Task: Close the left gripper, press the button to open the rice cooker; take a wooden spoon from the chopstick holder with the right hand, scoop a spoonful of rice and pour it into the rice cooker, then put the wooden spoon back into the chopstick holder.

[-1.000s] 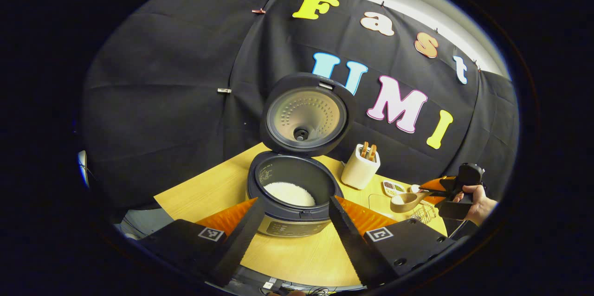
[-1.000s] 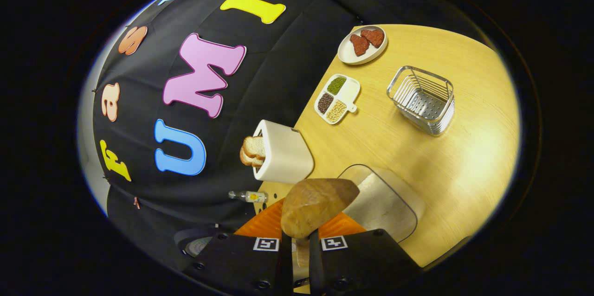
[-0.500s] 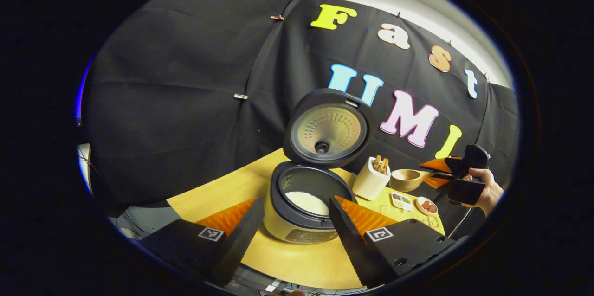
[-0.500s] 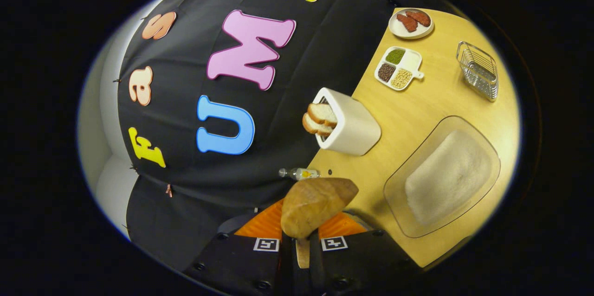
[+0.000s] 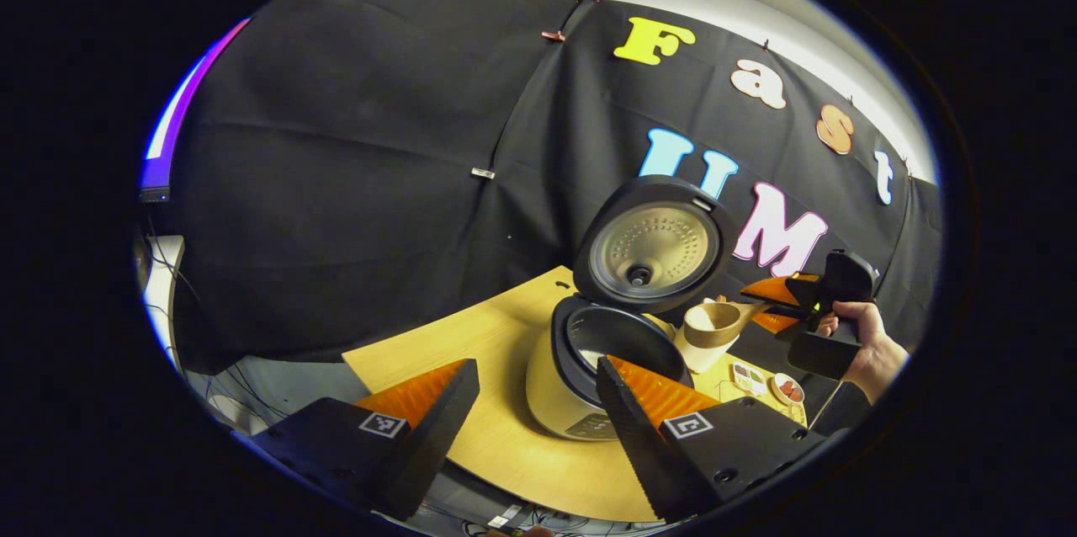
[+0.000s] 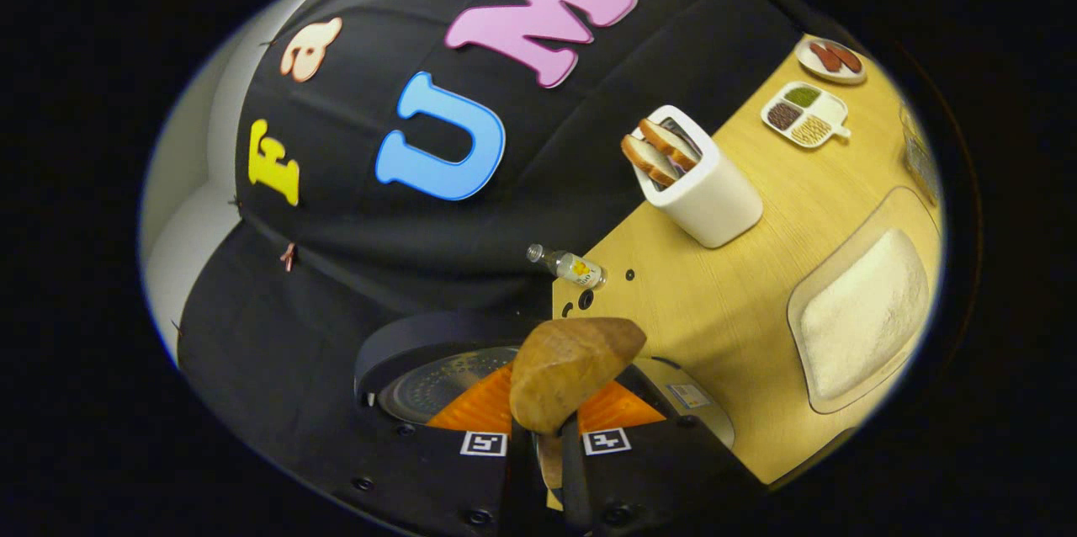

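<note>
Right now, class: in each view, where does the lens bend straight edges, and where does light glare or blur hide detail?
Left gripper view: the table edge bows; the rice cooker stays sharp, its lid dully reflecting light. Right gripper view: the table curves, pale glare on the rice tray, and the wooden spoon, close in the right tongs, looks slightly soft.

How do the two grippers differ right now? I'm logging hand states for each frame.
The left gripper has its jaws spread wide and holds nothing; the right gripper is clamped on the wooden spoon. The left gripper sits low before the rice cooker; the right gripper hangs beside the raised lid. Both are hand-held.
</note>
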Demonstrator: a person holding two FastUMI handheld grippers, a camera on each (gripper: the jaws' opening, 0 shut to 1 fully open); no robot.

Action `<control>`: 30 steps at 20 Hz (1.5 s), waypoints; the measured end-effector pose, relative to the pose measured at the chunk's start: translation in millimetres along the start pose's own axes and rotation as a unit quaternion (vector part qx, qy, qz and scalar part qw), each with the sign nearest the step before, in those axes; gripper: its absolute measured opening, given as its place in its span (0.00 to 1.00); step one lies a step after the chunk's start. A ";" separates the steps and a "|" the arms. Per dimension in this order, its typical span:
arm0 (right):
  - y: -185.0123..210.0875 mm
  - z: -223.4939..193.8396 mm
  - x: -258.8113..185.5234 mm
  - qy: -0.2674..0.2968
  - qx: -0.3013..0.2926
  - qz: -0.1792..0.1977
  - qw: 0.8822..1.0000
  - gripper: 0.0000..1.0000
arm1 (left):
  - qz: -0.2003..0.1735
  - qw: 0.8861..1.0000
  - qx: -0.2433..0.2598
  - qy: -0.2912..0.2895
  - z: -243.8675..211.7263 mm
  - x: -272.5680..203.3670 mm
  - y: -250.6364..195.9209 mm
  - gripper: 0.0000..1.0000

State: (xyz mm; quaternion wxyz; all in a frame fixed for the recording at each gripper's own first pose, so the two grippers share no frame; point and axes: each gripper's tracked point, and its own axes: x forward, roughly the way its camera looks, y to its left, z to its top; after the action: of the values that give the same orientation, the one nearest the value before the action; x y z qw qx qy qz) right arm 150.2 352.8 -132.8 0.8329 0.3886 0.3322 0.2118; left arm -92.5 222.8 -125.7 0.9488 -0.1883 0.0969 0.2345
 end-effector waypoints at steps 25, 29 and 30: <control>45.5 -126.1 32.2 -0.007 -0.595 0.130 0.793 0.18 | -0.008 0.999 0.031 -0.006 17.8 13.2 8.0 0.95; 45.0 -117.9 32.0 -0.004 -0.575 0.124 0.809 0.18 | -0.013 0.999 0.040 -0.006 18.4 14.3 3.0 0.95; 46.8 -112.7 31.2 -0.009 -0.567 0.123 0.815 0.14 | -0.015 0.999 0.043 -0.006 19.1 14.5 0.2 0.95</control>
State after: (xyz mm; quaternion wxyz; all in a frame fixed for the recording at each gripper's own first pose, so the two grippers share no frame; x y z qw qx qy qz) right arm 86.4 457.4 -161.9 0.8757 -0.1130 0.0958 0.4596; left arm -78.1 236.5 -112.4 0.9601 -0.1471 0.0981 0.2168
